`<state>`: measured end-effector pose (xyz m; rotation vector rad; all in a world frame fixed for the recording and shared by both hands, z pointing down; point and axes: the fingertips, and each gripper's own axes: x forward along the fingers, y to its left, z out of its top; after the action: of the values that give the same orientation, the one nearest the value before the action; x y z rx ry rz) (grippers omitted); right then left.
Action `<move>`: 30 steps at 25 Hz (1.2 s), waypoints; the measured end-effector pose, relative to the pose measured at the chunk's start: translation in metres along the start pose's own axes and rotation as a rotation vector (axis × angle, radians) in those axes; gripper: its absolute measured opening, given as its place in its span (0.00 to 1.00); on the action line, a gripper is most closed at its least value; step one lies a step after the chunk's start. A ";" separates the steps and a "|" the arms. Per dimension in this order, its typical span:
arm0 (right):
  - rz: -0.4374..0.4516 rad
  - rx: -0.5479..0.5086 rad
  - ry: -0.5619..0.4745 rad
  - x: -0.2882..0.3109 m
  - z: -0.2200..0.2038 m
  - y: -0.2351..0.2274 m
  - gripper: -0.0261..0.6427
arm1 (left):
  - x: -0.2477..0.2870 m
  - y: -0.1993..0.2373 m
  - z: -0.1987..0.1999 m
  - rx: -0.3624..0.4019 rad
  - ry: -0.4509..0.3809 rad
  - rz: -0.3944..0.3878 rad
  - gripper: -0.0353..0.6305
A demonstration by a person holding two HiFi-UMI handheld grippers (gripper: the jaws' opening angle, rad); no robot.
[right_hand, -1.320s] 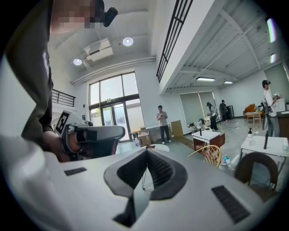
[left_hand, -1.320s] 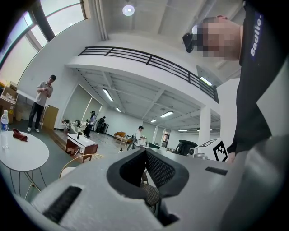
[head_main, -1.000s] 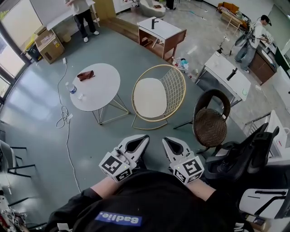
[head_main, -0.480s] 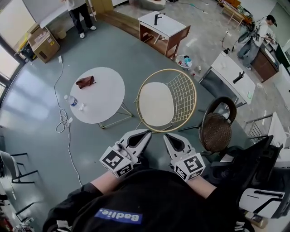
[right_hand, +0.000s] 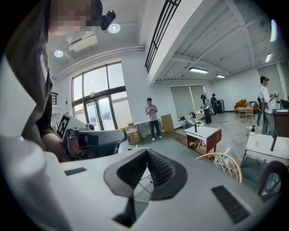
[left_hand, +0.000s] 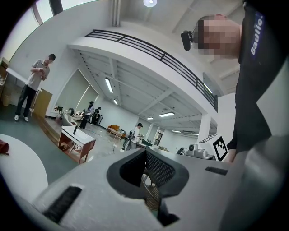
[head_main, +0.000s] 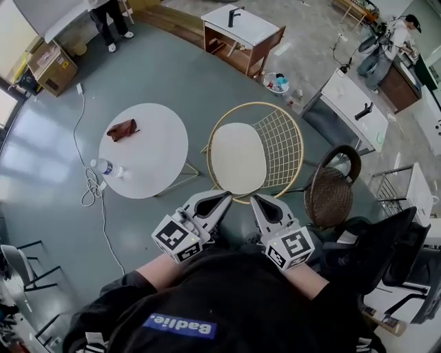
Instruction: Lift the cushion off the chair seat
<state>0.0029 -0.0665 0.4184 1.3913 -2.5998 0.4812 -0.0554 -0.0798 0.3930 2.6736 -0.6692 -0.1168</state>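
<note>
White table [head_main: 155, 148], bottle [head_main: 101, 166], wicker chair [head_main: 329, 198]

Person [head_main: 110, 21] half beyond top edge

You see the cushion [head_main: 238, 157] as a pale cream oval pad, lying flat on the seat of the chair [head_main: 281, 141]. The chair is round, made of gold wire, with a grid back on the right side. Both stand just ahead of your jaws. The cushion is beyond the tips and apart from them, about midway between the two pairs.
</note>
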 end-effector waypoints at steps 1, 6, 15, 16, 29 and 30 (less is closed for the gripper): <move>0.006 -0.003 0.000 0.003 0.001 -0.001 0.08 | 0.002 0.002 -0.001 -0.004 0.002 0.001 0.07; 0.032 0.000 0.011 0.017 -0.004 -0.015 0.08 | 0.014 0.020 -0.011 -0.024 0.017 0.040 0.07; 0.110 -0.030 0.062 0.047 -0.016 -0.052 0.08 | 0.041 0.058 -0.044 -0.019 0.077 0.160 0.07; 0.118 -0.047 0.059 0.051 -0.016 -0.056 0.08 | 0.044 0.063 -0.049 -0.020 0.083 0.175 0.08; 0.180 -0.103 0.141 0.093 -0.071 -0.110 0.08 | 0.065 0.146 -0.140 -0.154 0.176 0.397 0.08; 0.182 -0.104 0.148 0.096 -0.075 -0.112 0.08 | 0.065 0.153 -0.149 -0.163 0.190 0.409 0.08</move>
<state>0.0416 -0.1727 0.5391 1.0516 -2.6014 0.4469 -0.0397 -0.1835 0.5898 2.3038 -1.0732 0.1819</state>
